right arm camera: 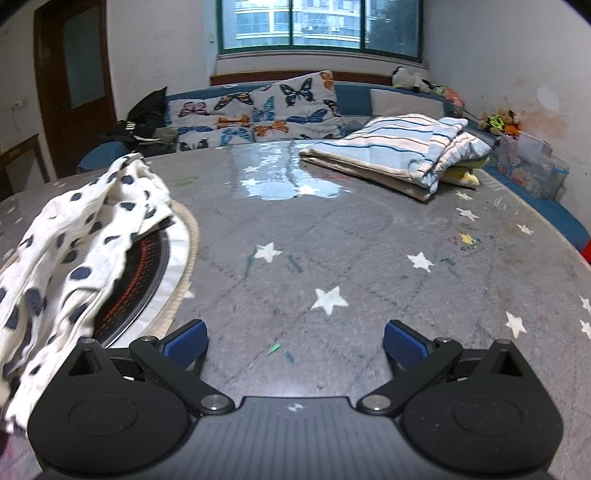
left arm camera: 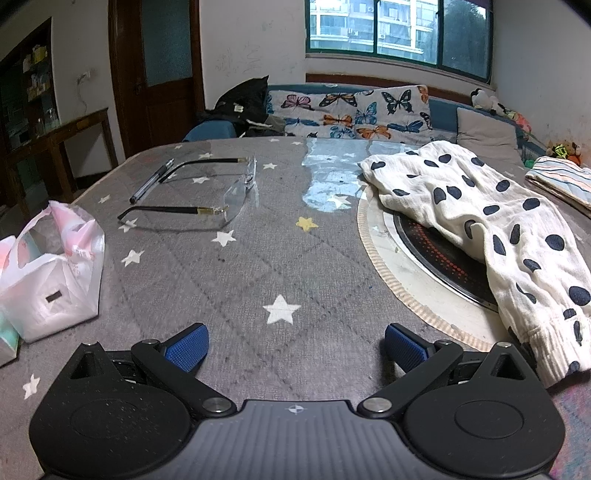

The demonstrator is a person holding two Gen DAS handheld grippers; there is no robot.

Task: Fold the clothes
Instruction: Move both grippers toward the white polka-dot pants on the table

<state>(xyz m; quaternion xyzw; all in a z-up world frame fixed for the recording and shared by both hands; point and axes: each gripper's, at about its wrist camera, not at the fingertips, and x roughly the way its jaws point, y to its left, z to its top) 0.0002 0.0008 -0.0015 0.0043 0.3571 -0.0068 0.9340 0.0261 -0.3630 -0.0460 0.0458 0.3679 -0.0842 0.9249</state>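
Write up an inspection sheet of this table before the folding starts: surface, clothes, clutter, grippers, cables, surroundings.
Surface: grey star-print table cover with a round hotplate set into it.
Job's things: spotted white garment lies crumpled, partly over the hotplate; striped folded cloth sits at the far side.
Clutter: glasses, pen and plastic bag on the left part of the table.
Grippers: left gripper and right gripper both open, nothing between the pads.
Cables: nothing seen on the table.
Surroundings: sofa with butterfly cover, window, wooden door.
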